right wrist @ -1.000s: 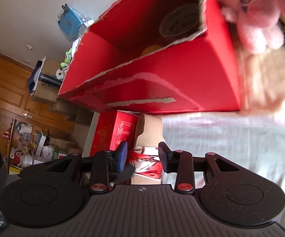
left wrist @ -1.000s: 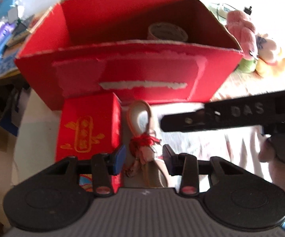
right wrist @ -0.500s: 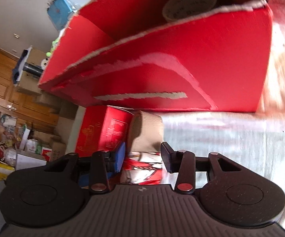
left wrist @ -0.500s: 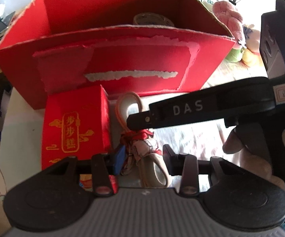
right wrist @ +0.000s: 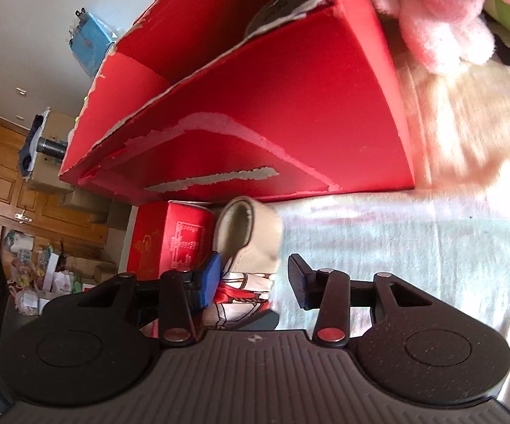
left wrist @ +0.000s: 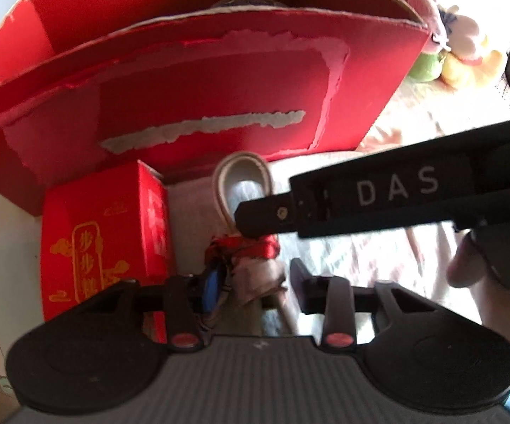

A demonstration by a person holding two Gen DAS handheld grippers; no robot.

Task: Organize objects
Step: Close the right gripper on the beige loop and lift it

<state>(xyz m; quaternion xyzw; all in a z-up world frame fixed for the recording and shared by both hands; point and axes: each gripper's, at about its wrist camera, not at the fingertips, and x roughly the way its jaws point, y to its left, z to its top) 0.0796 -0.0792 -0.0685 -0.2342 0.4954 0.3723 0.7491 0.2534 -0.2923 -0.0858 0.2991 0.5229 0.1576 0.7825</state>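
Here we have both tools converging on 1 item: a beige slipper (left wrist: 244, 190) tied with a red cord (left wrist: 244, 249), lying on the cloth between the small red carton (left wrist: 106, 236) and open bedding, just in front of the big red box (right wrist: 290, 113). Our left gripper (left wrist: 255, 282) straddles its near end, jaws parted, nothing clamped. Our right gripper (right wrist: 253, 279) is likewise spread around the slipper. We judge the slipper is bound for the box, where a tape roll (right wrist: 283, 0) already sits.
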